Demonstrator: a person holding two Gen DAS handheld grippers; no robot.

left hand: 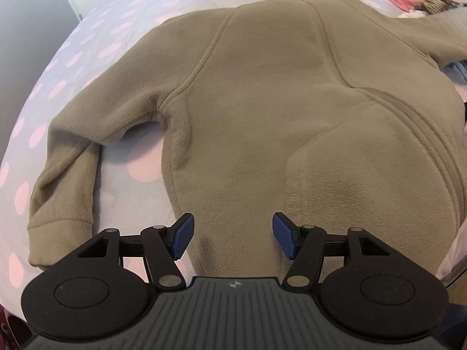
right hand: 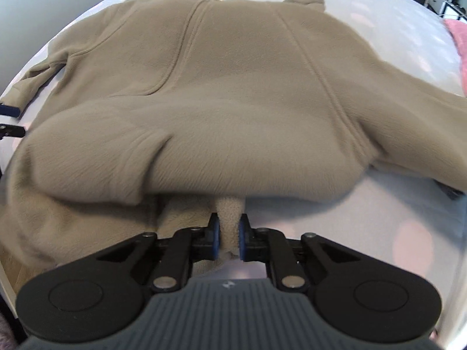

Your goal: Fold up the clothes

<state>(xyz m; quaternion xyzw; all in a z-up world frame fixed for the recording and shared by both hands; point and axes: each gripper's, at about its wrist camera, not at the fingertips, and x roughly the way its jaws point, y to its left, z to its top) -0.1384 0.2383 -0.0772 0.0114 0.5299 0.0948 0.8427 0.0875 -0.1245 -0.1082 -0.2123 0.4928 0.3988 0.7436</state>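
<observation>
Olive-tan fleece jacket (left hand: 262,102) spread on pink-dotted pale grey bedspread (left hand: 96,38), no legible label or writing, left gripper (left hand: 233,237) jaws apart above hem, right gripper (right hand: 228,240) clamped on lifted hem fold.

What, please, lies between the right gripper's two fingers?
A pinched fold of the tan fleece jacket sits clamped in the right gripper, shown in the right wrist view.

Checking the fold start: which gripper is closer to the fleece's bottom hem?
Right. The right gripper is shut on the fleece's hem; the left gripper is open over it.
</observation>
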